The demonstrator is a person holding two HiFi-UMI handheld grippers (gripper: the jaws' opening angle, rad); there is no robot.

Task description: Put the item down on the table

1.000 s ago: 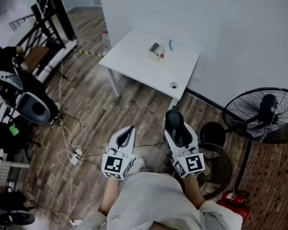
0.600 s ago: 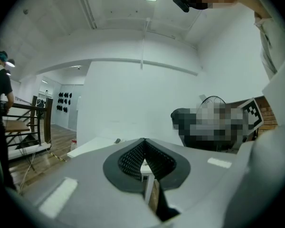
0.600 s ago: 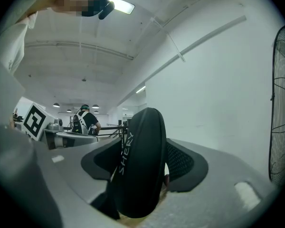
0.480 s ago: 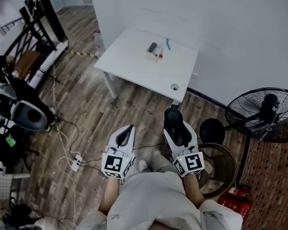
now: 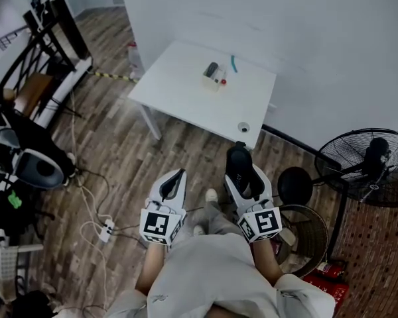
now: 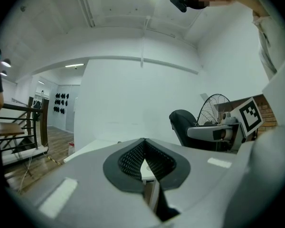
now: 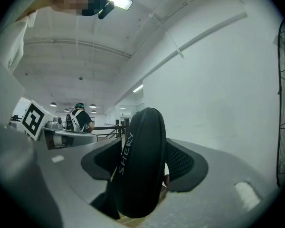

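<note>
Your right gripper [image 5: 243,177] stood wide, its pads pressed on a black oblong case [image 7: 137,165]. The case was smooth and matte with rounded ends, possibly a glasses case; the view left that unsure. Its long axis ran along the jaws, pointing ahead at the white table [image 5: 186,91], well apart, whose near corner lay closest to that hand. Your left gripper [image 5: 178,176] was closed and empty.

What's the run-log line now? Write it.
left claw: shut, empty | right claw: shut on black case | white table: ahead, case not placed
</note>
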